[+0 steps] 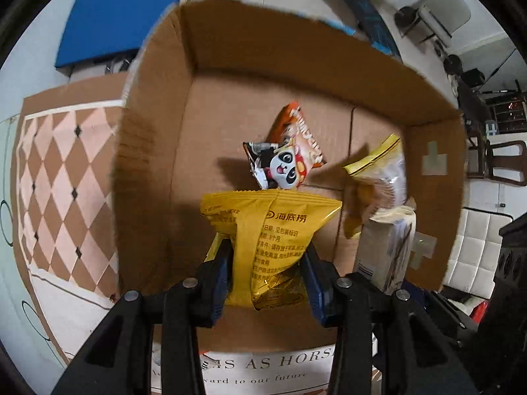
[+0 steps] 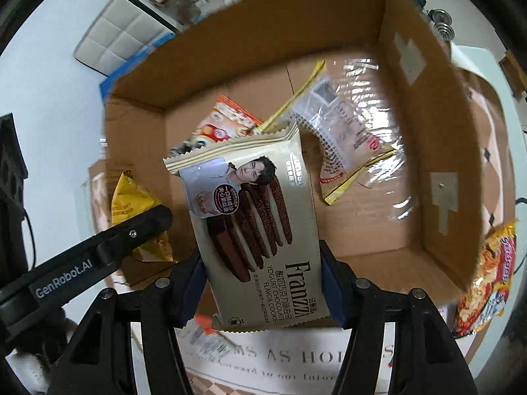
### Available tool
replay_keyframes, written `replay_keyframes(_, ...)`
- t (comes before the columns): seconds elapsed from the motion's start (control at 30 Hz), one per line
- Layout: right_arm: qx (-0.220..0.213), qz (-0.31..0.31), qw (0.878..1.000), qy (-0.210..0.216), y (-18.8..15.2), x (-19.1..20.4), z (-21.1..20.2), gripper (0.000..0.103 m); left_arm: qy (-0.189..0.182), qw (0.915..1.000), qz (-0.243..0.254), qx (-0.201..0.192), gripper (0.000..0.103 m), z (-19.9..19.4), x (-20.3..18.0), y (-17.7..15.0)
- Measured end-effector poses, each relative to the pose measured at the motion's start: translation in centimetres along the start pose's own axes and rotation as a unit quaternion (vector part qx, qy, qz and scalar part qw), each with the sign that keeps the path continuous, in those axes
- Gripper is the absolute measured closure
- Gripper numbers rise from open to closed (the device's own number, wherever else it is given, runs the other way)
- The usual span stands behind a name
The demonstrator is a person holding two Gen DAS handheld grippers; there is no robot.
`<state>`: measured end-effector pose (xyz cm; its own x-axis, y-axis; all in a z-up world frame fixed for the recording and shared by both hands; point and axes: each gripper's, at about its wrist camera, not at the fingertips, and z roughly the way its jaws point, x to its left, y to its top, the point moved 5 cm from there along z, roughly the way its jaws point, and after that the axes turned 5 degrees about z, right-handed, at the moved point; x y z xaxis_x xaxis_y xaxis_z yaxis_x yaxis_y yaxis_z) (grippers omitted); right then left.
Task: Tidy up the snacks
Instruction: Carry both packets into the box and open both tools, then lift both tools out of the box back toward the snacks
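We hold our left gripper (image 1: 266, 273) clamped on a yellow snack packet (image 1: 268, 237) above the cardboard box (image 1: 158, 151). Our right gripper (image 2: 262, 273) grips a Franzzi cookie pack (image 2: 253, 217) over the same box. A panda snack bag (image 1: 286, 151) lies mid-floor; a clear-wrapped packet (image 2: 349, 131) lies toward the far wall.

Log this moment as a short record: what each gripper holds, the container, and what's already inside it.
left gripper: shut on yellow snack packet
right gripper: shut on Franzzi cookie pack
container: open cardboard box, below both grippers
inside box: panda snack bag, clear yellow-edged packet
outside box: orange snack bag, by its right wall
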<state>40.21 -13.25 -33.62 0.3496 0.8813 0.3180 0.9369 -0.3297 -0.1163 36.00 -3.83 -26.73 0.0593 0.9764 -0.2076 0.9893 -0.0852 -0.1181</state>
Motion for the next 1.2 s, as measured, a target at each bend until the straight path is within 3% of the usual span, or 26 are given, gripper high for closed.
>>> replay_keyframes(0.23, 0.028, -0.011, 0.999, -0.023, 1.3, 0.0, 4.7, 0.036, 0.021, 0.9988, -0.002, 0.045, 0.064, 2.9, 1.1, 0.3)
replay_keyframes(0.3, 0.043, -0.012, 0.999, -0.031, 1.6, 0.1, 5.5, 0.029, 0.023, 0.9985, 0.000, 0.051, 0.056, 3.3, 1.3, 0.3)
replay_keyframes(0.33, 0.045, -0.012, 0.998, -0.034, 1.7, 0.1, 5.8, 0.017, 0.026, 0.9984, 0.001, 0.050, 0.046, 3.3, 1.4, 0.3)
replay_keyframes(0.37, 0.044, -0.014, 0.998, -0.037, 1.8, 0.0, 6.0, 0.013, 0.030, 0.9985, 0.005, 0.046, 0.036, 3.3, 1.4, 0.2)
replay_keyframes(0.43, 0.038, -0.027, 0.998, -0.050, 2.2, -0.7, 6.9, 0.012, 0.035, 0.9985, 0.009, 0.040, 0.021, 3.0, 1.4, 0.1)
replay_keyframes(0.67, 0.018, -0.055, 0.995, -0.081, 2.3, -1.0, 6.4, 0.011, 0.036, 0.9991, 0.016, 0.017, 0.020, 1.0, 1.0, -0.5)
replay_keyframes(0.9, -0.018, -0.085, 0.992, -0.091, 1.0, -1.2, 3.9, 0.011, 0.050, 0.9968, 0.043, -0.046, 0.020, -3.0, -0.1, -2.9)
replay_keyframes(1.2, -0.099, -0.118, 0.983, -0.096, -2.7, -0.8, -0.5, 0.011, 0.084, 0.9829, 0.043, -0.158, 0.020, -7.9, -1.5, -6.8)
